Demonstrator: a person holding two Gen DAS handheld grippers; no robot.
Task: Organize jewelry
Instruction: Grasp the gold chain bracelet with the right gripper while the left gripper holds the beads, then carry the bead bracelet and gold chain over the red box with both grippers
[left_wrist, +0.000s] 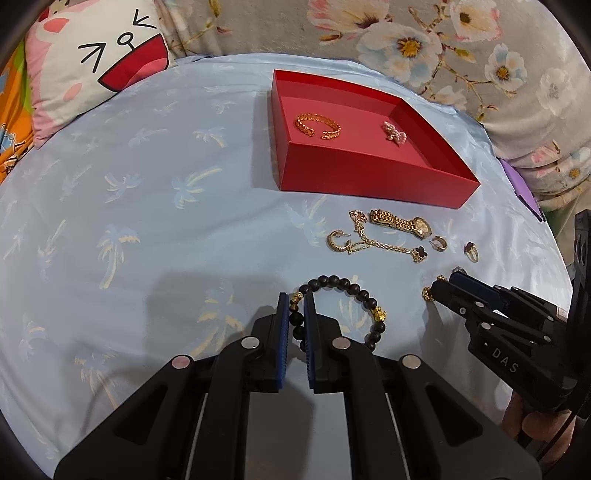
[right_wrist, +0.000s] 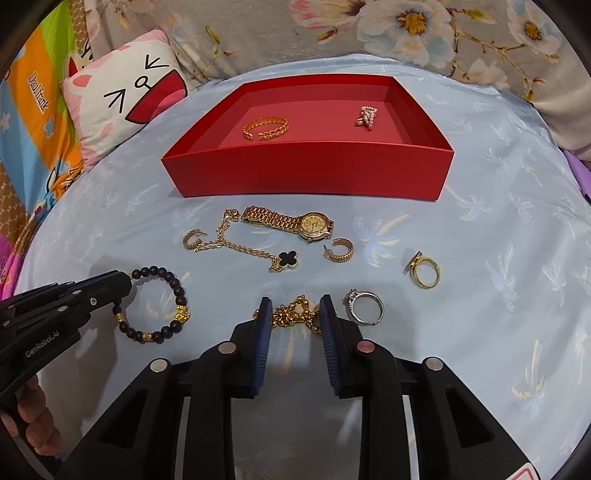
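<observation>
Beaded bracelet (left_wrist: 343, 306), nearest, lies on the blue bedsheet (left_wrist: 147, 221) with the left hand-held gripper (left_wrist: 296, 325) clenched on its beads; loose and light, it should dangle if lifted. Gold chain (right_wrist: 295, 314), limp and slippery, sits heaped between the right hand-held gripper (right_wrist: 295, 325) pads, not visibly pinched. Beyond: silver ring (right_wrist: 364, 306), watch (right_wrist: 291, 221), then red box (right_wrist: 310, 173), nothing blocking.

A pale blue palm-print sheet (right_wrist: 480, 229) carries a red box (right_wrist: 306, 177), gold watch (right_wrist: 291, 221), beaded bracelet (right_wrist: 162, 302) and 2 rings (right_wrist: 424, 271).
</observation>
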